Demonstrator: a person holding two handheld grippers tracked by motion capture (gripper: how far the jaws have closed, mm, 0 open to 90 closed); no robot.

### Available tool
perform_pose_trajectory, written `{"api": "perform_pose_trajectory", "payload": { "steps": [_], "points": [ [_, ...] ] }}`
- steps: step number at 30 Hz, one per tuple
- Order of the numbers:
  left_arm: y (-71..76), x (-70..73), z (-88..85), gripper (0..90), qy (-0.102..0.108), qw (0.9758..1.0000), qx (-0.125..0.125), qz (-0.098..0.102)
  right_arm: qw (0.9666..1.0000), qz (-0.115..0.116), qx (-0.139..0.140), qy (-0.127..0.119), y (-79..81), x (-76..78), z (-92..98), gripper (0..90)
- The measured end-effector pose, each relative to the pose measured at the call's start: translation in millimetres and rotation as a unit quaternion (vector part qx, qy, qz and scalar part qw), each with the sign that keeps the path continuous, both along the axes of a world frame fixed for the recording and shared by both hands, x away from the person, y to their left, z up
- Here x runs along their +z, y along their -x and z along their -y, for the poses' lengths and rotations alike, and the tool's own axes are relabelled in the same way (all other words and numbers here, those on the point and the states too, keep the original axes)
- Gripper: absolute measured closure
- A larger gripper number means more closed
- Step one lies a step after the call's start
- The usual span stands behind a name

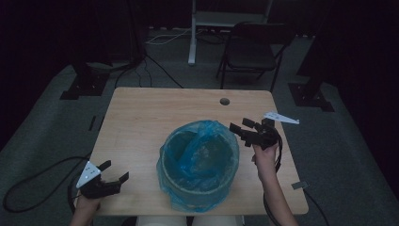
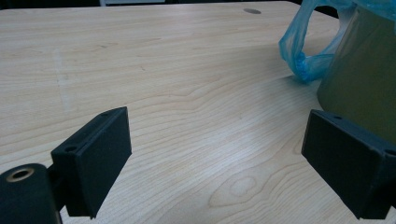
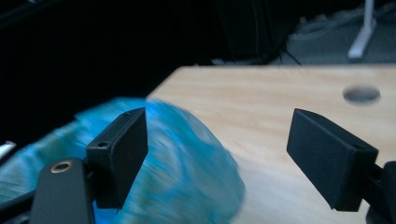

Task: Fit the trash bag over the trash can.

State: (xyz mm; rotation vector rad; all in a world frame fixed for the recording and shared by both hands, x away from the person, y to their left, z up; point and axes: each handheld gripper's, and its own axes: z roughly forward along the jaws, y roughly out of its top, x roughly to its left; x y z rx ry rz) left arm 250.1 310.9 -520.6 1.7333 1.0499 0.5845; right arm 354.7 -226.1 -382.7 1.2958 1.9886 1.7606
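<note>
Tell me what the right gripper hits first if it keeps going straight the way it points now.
Probably the blue bag at the bin's rim: the right gripper, jaws open, points left at it. Height is unclear, so it may pass just above.

The bin (image 1: 200, 165) stands on the table (image 1: 141, 117), with the bag (image 1: 207, 141) in it and draped over its rim. It lies to the right of the left gripper (image 1: 115, 172)'s jaws and left of the right gripper (image 1: 241, 126)'s jaws. The table's hole (image 1: 224, 101) lies beyond both.
</note>
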Motion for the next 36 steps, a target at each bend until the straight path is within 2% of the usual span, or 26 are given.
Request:
{"api": "perform_pose_trajectory", "payload": {
  "steps": [1, 3, 4, 6, 8, 9, 12, 14, 15, 16, 17, 19, 20, 21, 22, 23, 24, 25, 26, 27, 28, 30, 31, 33, 34, 36],
  "points": [
    [-0.3, -0.4, 0.1, 8.9, 0.001, 1.0, 0.001, -0.001, 0.999, 0.026, 0.035, -0.01, 5.4, 14.3, -8.7, 19.0],
    [-0.5, -0.9, 0.3, 8.9, -0.001, 1.0, 0.0, -0.002, 0.9982, 0.035, 0.047, -0.01, 7.2, 18.8, -12.6, 18.6],
    [-0.6, -1.1, 0.6, 9.0, -0.001, 1.0, 0.0, -0.003, 0.9946, 0.058, 0.083, -0.023, 10.9, 29.7, -25.6, 16.9],
    [-0.4, -1.3, 1.3, 8.9, 0.0, 1.0, -0.001, -0.002, 0.9905, 0.063, 0.121, -0.013, 12.2, 39.3, -41.4, 16.8],
    [-0.1, -1.3, 1.7, 8.9, -0.001, 1.0, -0.001, 0.0, 0.9859, 0.071, 0.151, 0.007, 12.4, 46.4, -58.8, 16.8],
    [-0.1, -1.3, 1.7, 8.9, -0.001, 1.0, -0.001, 0.0, 0.9859, 0.071, 0.151, 0.007, 12.4, 46.4, -58.8, 16.8],
    [0.8, -0.9, 1.1, 9.0, 0.0, 1.0, -0.001, 0.001, 0.9736, 0.067, 0.21, 0.061, 13.5, 49.6, -96.6, 16.9],
    [0.9, -0.6, 0.6, 8.9, 0.0, 1.0, 0.0, 0.0, 0.9705, 0.064, 0.221, 0.072, 13.4, 48.5, -104.8, 16.9],
    [1.1, -0.5, 0.1, 8.9, 0.002, 1.0, 0.001, 0.002, 0.9668, 0.054, 0.237, 0.079, 12.3, 47.0, -112.3, 16.9],
    [1.2, 0.1, -0.6, 8.9, 0.003, 1.0, 0.003, 0.004, 0.9574, 0.021, 0.268, 0.104, 7.2, 42.0, -126.3, 17.1],
    [1.2, 0.1, -0.6, 9.0, 0.003, 1.0, 0.003, 0.004, 0.9574, 0.021, 0.268, 0.104, 7.2, 42.0, -126.3, 17.1],
    [1.8, 0.8, -1.6, 9.0, 0.005, 1.0, 0.004, 0.005, 0.9508, -0.01, 0.283, 0.125, 2.2, 36.0, -134.9, 17.1],
    [1.7, 0.9, -2.3, 8.9, 0.004, 1.0, 0.006, 0.006, 0.9402, -0.037, 0.298, 0.16, -2.2, 28.1, -144.4, 17.2],
    [1.7, 0.9, -2.3, 9.0, 0.004, 1.0, 0.006, 0.006, 0.9402, -0.037, 0.298, 0.16, -2.2, 28.1, -144.4, 17.2],
    [1.8, 0.8, -2.4, 8.9, 0.006, 0.9999, 0.007, 0.006, 0.9302, -0.067, 0.308, 0.187, -6.3, 19.2, -153.2, 17.1],
    [1.5, 0.6, -2.5, 8.9, 0.006, 0.9999, 0.007, 0.005, 0.9252, -0.081, 0.312, 0.2, -7.9, 15.3, -157.5, 17.1],
    [1.3, 0.5, -2.5, 8.9, 0.005, 0.9999, 0.007, 0.005, 0.9252, -0.081, 0.312, 0.2, -7.9, 15.3, -157.5, 17.1],
    [1.3, 0.4, -2.4, 9.0, 0.005, 0.9999, 0.007, 0.006, 0.9218, -0.089, 0.309, 0.217, -9.2, 12.1, -161.8, 17.2],
    [1.2, 0.3, -2.3, 8.9, 0.005, 1.0, 0.006, 0.005, 0.9149, -0.104, 0.3, 0.25, -11.6, 7.3, -170.3, 19.9],
    [1.0, 0.2, -2.0, 8.9, 0.003, 1.0, 0.006, 0.005, 0.9149, -0.104, 0.3, 0.25, -11.6, 7.3, -170.3, 19.9],
    [1.0, 0.1, -1.6, 8.9, 0.003, 1.0, 0.007, 0.006, 0.9021, -0.118, 0.303, 0.283, -12.7, 2.3, -180.3, 19.8],
    [0.9, -0.2, -1.0, 9.0, 0.005, 1.0, 0.006, 0.005, 0.8902, -0.124, 0.31, 0.31, -12.5, -3.2, -191.1, 18.7],
    [1.1, -0.2, -0.8, 9.0, 0.005, 1.0, 0.006, 0.006, 0.8902, -0.124, 0.31, 0.31, -12.5, -3.2, -191.1, 18.7],
    [1.6, 0.4, -1.0, 8.9, 0.006, 0.9999, 0.007, 0.008, 0.8791, -0.135, 0.313, 0.333, -12.2, -10.2, -202.0, 18.7],
    [1.7, 0.5, -1.0, 8.9, 0.008, 0.9999, 0.008, 0.009, 0.8677, -0.13, 0.311, 0.365, -11.5, -13.9, -207.7, 18.7],
    [1.9, 0.5, -1.8, 8.9, 0.008, 0.9999, 0.007, 0.008, 0.8693, -0.129, 0.308, 0.365, -11.1, -12.7, -208.9, 18.5]
  ]
}}
